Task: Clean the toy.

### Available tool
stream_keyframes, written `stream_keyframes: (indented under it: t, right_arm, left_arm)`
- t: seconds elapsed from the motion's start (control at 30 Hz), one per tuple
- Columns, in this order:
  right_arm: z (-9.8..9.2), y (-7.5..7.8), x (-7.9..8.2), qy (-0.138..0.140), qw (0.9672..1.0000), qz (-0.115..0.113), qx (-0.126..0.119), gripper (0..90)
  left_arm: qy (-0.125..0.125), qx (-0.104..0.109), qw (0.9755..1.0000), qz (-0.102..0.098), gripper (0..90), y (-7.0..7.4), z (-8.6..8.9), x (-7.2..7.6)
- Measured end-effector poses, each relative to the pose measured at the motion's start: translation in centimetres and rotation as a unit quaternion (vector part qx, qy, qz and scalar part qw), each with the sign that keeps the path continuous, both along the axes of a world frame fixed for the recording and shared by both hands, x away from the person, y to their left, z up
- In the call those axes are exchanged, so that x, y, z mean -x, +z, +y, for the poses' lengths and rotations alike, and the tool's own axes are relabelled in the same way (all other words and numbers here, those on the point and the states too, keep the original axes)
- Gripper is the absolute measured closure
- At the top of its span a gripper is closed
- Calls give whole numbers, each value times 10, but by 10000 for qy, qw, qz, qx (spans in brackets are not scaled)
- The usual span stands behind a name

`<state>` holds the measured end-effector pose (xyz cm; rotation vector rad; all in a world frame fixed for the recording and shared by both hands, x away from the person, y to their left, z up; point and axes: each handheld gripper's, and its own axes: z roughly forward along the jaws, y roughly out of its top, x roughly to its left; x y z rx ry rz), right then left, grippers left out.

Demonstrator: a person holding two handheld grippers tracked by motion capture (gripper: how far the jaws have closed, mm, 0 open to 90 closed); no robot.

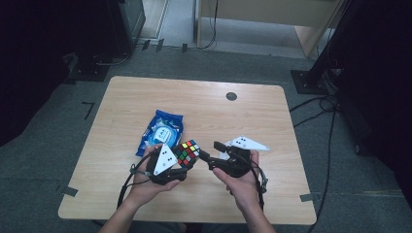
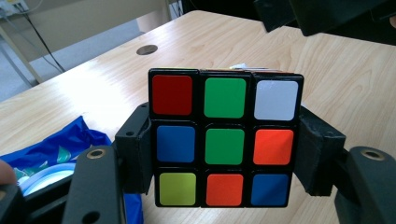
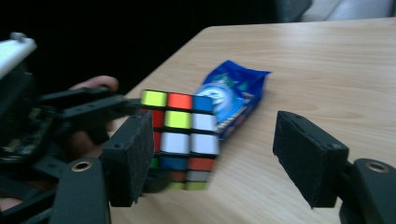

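- Hand-held gripper on the left [image 1: 187,165] clamps a scrambled puzzle cube [image 1: 187,153], one jaw pressed to each side, lifting it clear of the worktop [image 1: 272,116].
- Just left of the cube and a little beyond it, a blue wipes packet [image 1: 161,130] lies flat on the wood.
- At centre, the cube faces the left gripper view squarely, green middle tile forward, its rows aligned.
- To the cube's right, the right hand-held gripper [image 1: 208,156] sits with jaws spread wide and nothing between them; in the right gripper view one jaw is close beside the cube, the other well apart.
- Judged from this, pick-up is done; a second grip, and any turning of a layer, remains ahead.
- Beyond the cube, a dark round port [image 1: 231,96] marks the worktop's far side.
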<state>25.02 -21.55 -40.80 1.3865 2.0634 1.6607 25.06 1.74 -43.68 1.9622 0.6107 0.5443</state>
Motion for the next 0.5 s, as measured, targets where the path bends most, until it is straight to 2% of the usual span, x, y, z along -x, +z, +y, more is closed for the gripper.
stream_keyframes:
  t: [0.13, 0.4, 0.5]
  right_arm:
    - [12, -5, -1, 162, 9998, 152, -1, 273]
    - [21, -13, -3, 199, 9992, 360, 26, 267]
    - [24, -17, -6, 202, 9985, 518, 13, 278]
  left_arm:
    - [-9, -48, 10000, -42, 340, -1, -3, 2]
    - [-76, -25, 9999, -128, 341, 0, -6, 5]
    - [-118, -22, 9997, -208, 341, 0, -9, 8]
